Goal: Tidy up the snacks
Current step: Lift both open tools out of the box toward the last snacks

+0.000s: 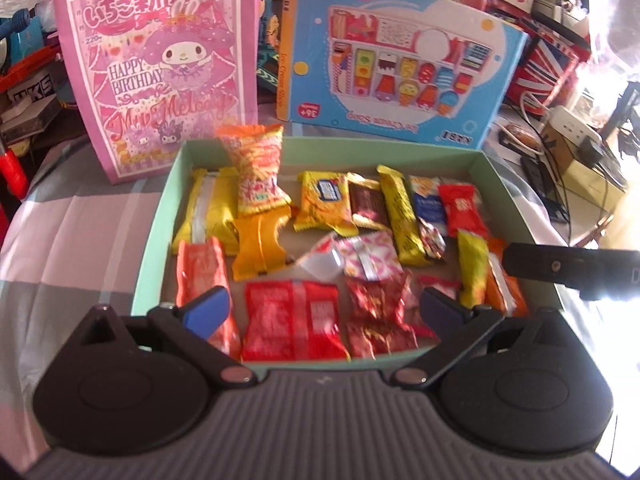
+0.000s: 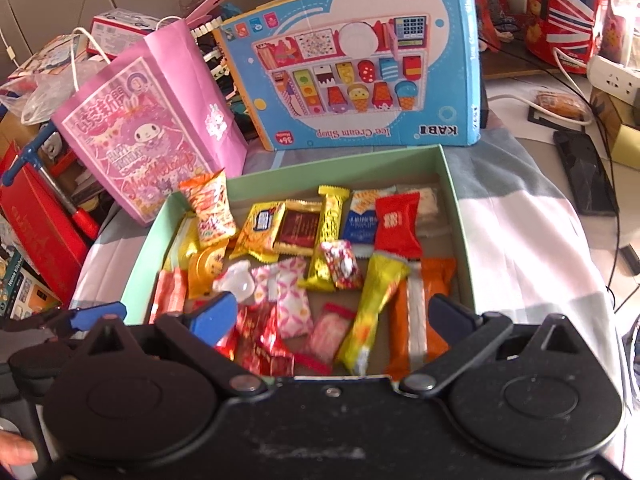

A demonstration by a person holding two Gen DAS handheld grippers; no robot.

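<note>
Snacks (image 1: 294, 322) piled at green box (image 1: 320, 146) near edge; left gripper (image 1: 324, 308) and right gripper (image 2: 334, 318) fully spread, nothing held; one packet should be picked singly.

Glossy foil snack wrappers (image 1: 294, 320) lie in a matt green cardboard box (image 1: 320, 148) on smooth checked cloth (image 1: 72, 224).

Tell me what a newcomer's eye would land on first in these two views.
First, the pale green box in the middle, filled with bright red, yellow and orange snack packets. Behind it stand a pink birthday bag on the left and a blue ice cream shop toy box on the right, upside down. In the foreground, the left gripper and right gripper are open, empty, above the box's near edge.
</note>
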